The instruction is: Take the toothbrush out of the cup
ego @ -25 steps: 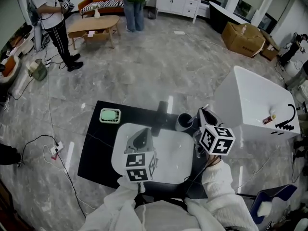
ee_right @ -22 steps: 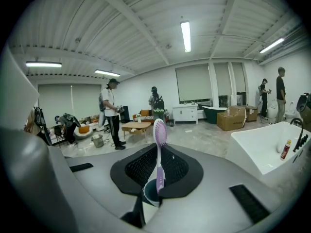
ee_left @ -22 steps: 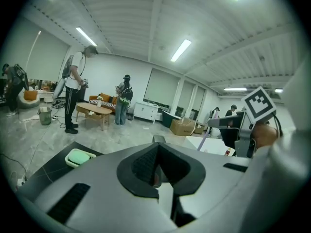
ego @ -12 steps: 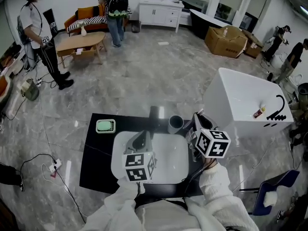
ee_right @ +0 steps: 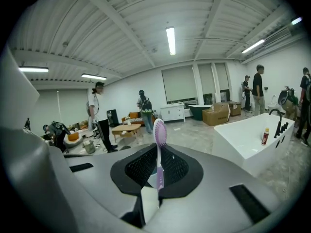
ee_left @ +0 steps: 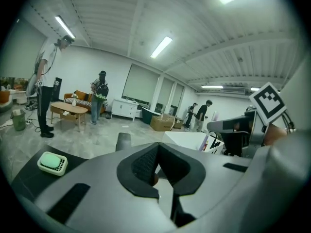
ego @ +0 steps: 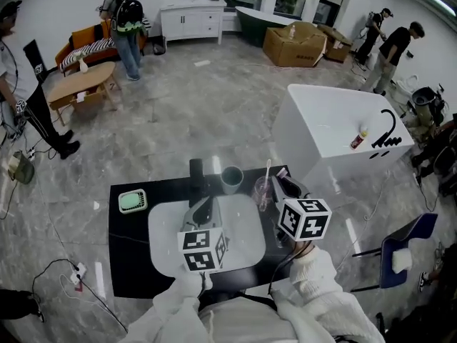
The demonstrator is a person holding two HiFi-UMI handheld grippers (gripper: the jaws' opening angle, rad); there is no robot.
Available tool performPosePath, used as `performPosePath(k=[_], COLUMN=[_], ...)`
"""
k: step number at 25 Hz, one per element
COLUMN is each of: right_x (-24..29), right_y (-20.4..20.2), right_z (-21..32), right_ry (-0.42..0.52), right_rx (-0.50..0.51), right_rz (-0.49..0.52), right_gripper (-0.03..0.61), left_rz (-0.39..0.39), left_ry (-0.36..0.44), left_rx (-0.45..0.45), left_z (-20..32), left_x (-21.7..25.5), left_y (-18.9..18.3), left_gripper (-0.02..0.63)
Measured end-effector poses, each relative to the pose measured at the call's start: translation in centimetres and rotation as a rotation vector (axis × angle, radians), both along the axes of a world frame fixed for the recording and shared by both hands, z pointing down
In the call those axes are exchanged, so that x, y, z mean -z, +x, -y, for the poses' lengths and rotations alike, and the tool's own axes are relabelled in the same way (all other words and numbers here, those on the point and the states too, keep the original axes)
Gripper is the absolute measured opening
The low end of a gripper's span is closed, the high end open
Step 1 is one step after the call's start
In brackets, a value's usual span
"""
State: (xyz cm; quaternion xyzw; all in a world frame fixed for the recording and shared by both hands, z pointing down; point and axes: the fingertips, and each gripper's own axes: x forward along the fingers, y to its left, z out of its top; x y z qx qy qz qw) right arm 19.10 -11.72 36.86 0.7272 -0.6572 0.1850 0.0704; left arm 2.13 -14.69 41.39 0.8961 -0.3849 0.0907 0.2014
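Nearest the wearer, the left gripper (ego: pixel 205 207) hangs over the white sink (ego: pixel 163 238), jaws clenched together with nothing between them. The right gripper (ee_right: pixel 156 178) is closed on the handle of the purple toothbrush (ee_right: pixel 158 147), which stands upright between its jaws, head up. In the head view the brush's lower end appears to sit in the clear cup (ego: pixel 261 193), just before the jaws. Beyond stand a grey cup (ego: pixel 231 179) and, further off, a white bathtub (ego: pixel 335 131).
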Motion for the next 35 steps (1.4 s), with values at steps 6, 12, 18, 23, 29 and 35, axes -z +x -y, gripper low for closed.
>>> performPosePath(k=[6,12,18,23,29,35], right_x=[-1.7,-4.1,-7.7,-11.5,-14.6,-16.8], right_y=[1.8,3.0,3.7,3.7,4.5,4.5], right_z=[-3.5,-6.7,-9.7,-11.8,-14.0,-13.5], right_ry=[-0.051,-0.119,-0.203,-0.296,-0.393,-0.409], right_rx=[-0.062,-0.115,-0.154,-0.185,-0.197,-0.184], right_rz=[0.017,0.032,0.068,0.093,0.098,0.105], right_gripper=[0.039,0.038,0.038,0.038,0.038,0.038], left_rz=[0.003,0.017,0.056,0.106,0.142,0.171], left_ry=[-0.027,-0.071,-0.125,-0.182,-0.222,-0.216], left_rx=[-0.117,-0.2,-0.264,-0.3,-0.321,-0.328], left_z=[-2.1,-4.0,-5.8,-7.0,-7.9,-7.9], left_x=[-1.2,-3.3,-6.2,-9.1,-11.5,-12.1], left_y=[4.3,7.1,9.1,9.4,10.3,10.7], left_gripper=[-0.002,-0.002,-0.002,-0.002,-0.002,-0.002])
